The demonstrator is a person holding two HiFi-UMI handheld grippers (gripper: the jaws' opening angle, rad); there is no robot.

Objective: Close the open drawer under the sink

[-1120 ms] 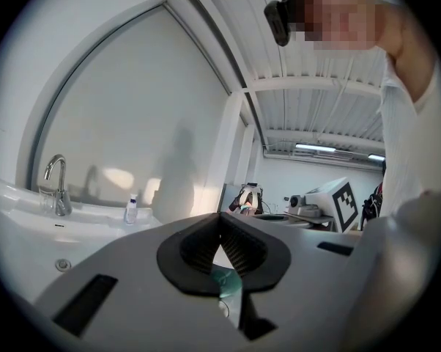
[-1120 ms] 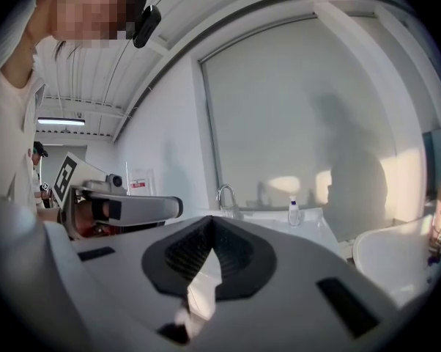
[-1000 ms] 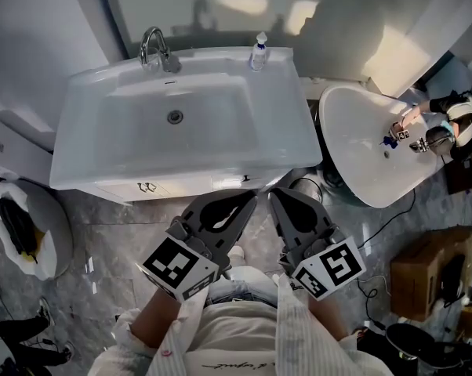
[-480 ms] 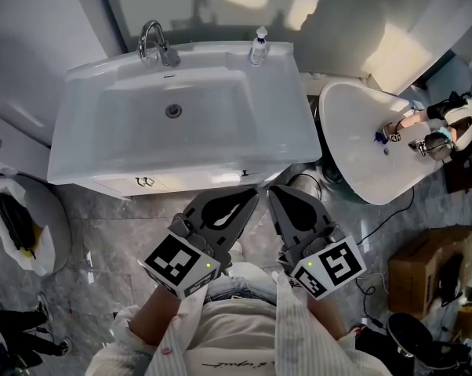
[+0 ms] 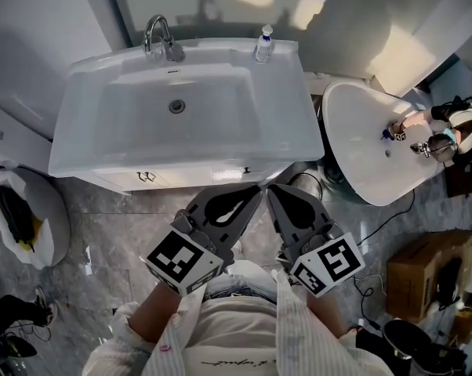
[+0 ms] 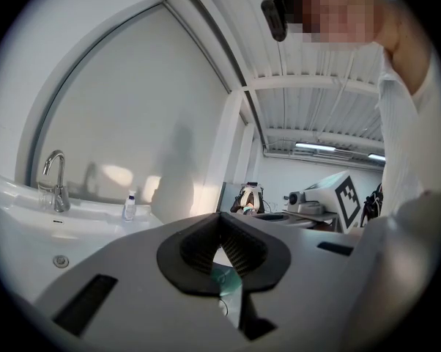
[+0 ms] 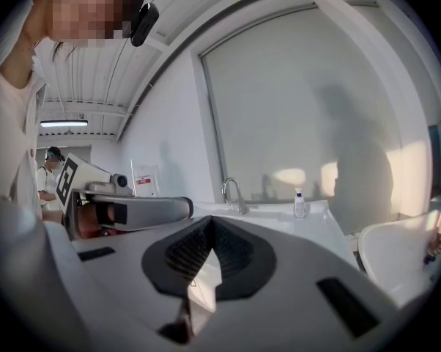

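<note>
The left gripper (image 5: 252, 194) and right gripper (image 5: 272, 192) have their fingers pressed together on nothing, tips side by side; the drawer (image 5: 181, 178) shows as a white strip just ahead of them, under the sink (image 5: 220, 128) rim. Pushed right of its middle it may skew, or the tips may catch that rim; the floor (image 5: 103, 241) lies open to their left, and a white bowl (image 5: 361, 155) crowds their right.

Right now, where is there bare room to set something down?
Bare: the white rectangular sink's back ledge between chrome faucet and small clear pump bottle, and its right rim. Crowded: floor by brown cardboard box.
</note>
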